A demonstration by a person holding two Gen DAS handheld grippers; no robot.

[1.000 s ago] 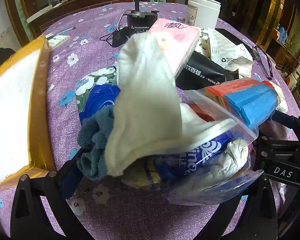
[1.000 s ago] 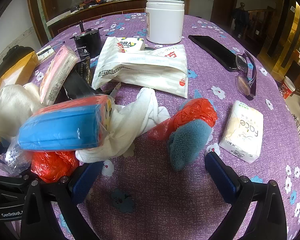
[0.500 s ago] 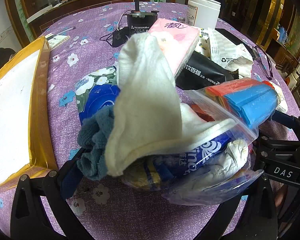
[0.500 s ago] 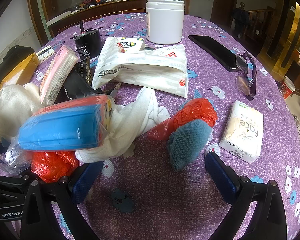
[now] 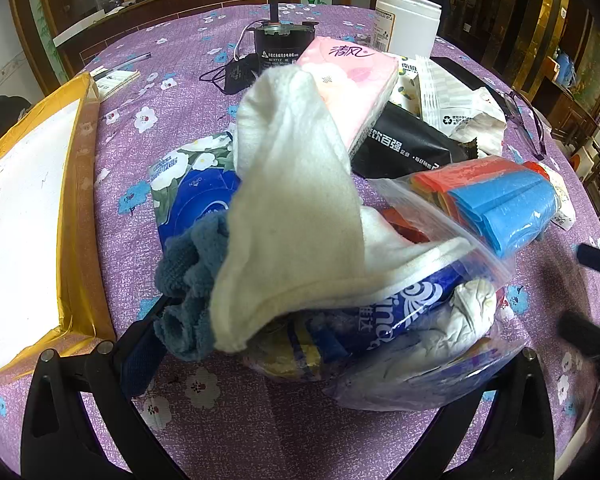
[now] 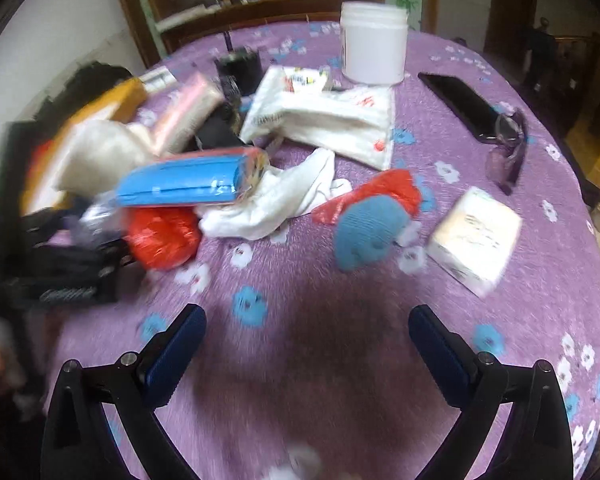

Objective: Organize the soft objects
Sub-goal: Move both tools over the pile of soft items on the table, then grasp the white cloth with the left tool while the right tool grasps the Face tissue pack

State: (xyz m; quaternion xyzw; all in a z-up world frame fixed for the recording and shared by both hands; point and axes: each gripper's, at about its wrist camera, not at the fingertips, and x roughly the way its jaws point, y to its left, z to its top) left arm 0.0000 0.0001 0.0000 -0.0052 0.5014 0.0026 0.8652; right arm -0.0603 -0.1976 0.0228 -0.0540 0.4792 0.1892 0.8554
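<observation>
The left tongs (image 5: 300,344) are clamped on a bundle of soft things: a white towel (image 5: 296,216) draped upward between the fingers, a teal cloth (image 5: 188,280) bunched against the left finger (image 5: 140,360), and a clear zip bag (image 5: 412,328) stuffed with a blue tissue pack and crumpled white material. The right finger is hidden behind the bag, so the exact contact on that side cannot be told. Just ahead of the bundle lie a blue floral tissue pack (image 5: 188,184), a pink tissue pack (image 5: 348,80) and a black pouch (image 5: 404,148); a blue and red roll in plastic (image 5: 496,200) sits ahead to the right. A yellow-edged box (image 5: 76,208) lies to the left on the purple table (image 5: 172,48).

The right tongs (image 6: 306,344) stand wide apart with nothing between them, held above the table (image 6: 300,360). The view is blurred. Ahead of them lie a teal cloth ball (image 6: 364,232) touching a red bag (image 6: 380,192), a white towel (image 6: 284,200), and, ahead to the right, a white tissue pack (image 6: 472,236). Farther ahead stands a white jar (image 6: 374,44).
</observation>
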